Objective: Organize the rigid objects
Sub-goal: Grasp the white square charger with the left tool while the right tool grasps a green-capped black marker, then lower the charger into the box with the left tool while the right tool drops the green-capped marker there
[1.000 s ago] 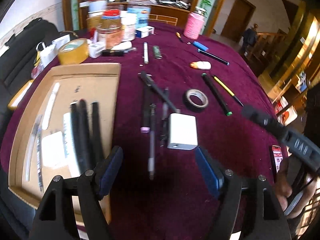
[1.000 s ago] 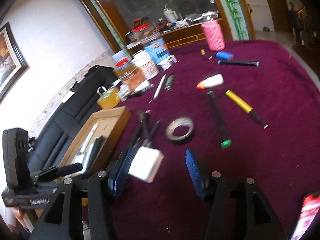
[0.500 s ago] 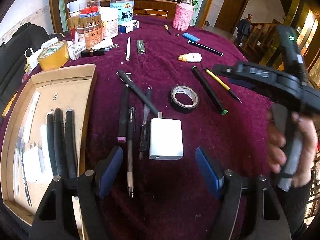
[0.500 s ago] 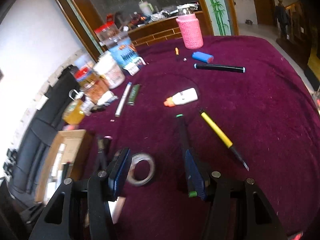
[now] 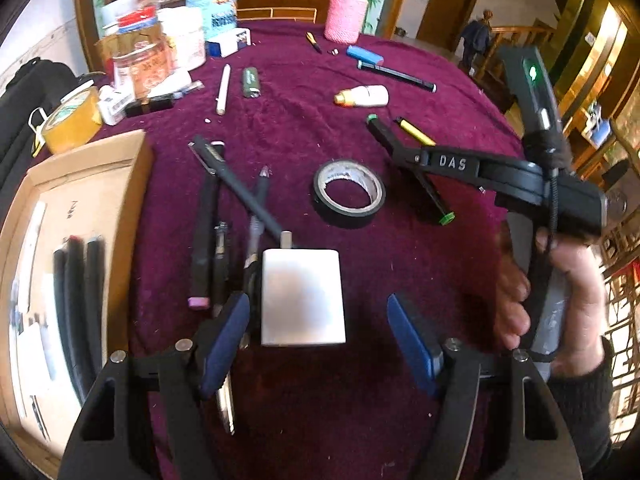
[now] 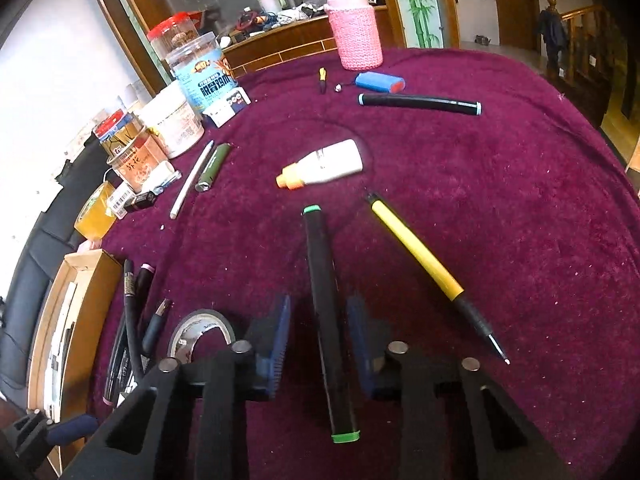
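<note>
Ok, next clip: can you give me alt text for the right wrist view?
The right gripper straddles a black marker with green ends lying on a maroon tablecloth, its blue pads either side with gaps showing. A yellow pen lies to its right, a white bottle with an orange cap beyond, a tape roll and cardboard box at left.

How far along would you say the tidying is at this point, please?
Early. Done: a few black markers already lie in the cardboard box. In hand: the right hand-held gripper straddles the green-capped marker, jaws not yet closed; the left hand-held gripper is open by the white block. Left: the tape roll, yellow pen, glue bottle and other pens on the cloth.
</note>
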